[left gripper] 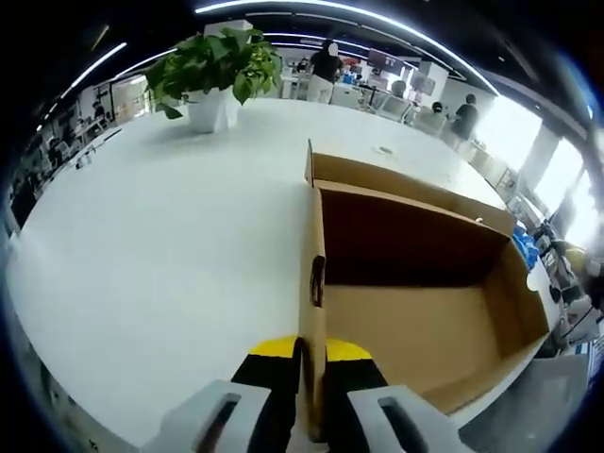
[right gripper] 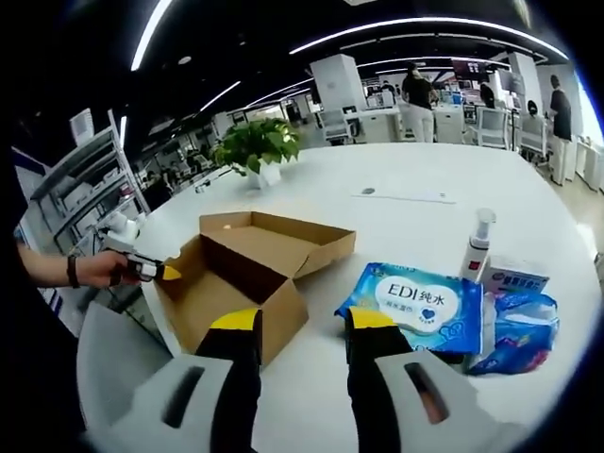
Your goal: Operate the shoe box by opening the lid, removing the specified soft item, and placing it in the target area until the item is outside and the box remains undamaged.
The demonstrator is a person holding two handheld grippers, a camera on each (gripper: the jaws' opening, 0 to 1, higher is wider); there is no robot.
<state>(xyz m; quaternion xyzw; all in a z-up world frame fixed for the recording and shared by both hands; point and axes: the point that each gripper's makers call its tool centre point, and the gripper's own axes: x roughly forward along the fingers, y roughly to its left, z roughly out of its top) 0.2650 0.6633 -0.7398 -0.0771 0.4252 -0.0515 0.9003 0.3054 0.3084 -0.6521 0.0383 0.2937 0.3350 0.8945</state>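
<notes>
The brown cardboard shoe box (left gripper: 425, 330) lies open on the white table, its inside bare and its lid (left gripper: 396, 177) folded back beyond the far wall. My left gripper (left gripper: 311, 354) is shut on the box's near side wall, which runs up between its yellow-tipped jaws. The right gripper view has the same box (right gripper: 236, 283) at left, with my left gripper (right gripper: 156, 271) in a person's hand at its left wall. A soft blue wipes pack (right gripper: 411, 307) lies on the table right of the box. My right gripper (right gripper: 302, 321) hangs open above the table between box and pack, holding nothing.
A white spray bottle (right gripper: 478, 243), a small carton (right gripper: 514, 276) and a blue bag (right gripper: 524, 335) stand right of the pack. A potted plant (left gripper: 212, 75) sits at the table's far side. A grey chair (right gripper: 113, 368) is near the table edge. People stand in the background.
</notes>
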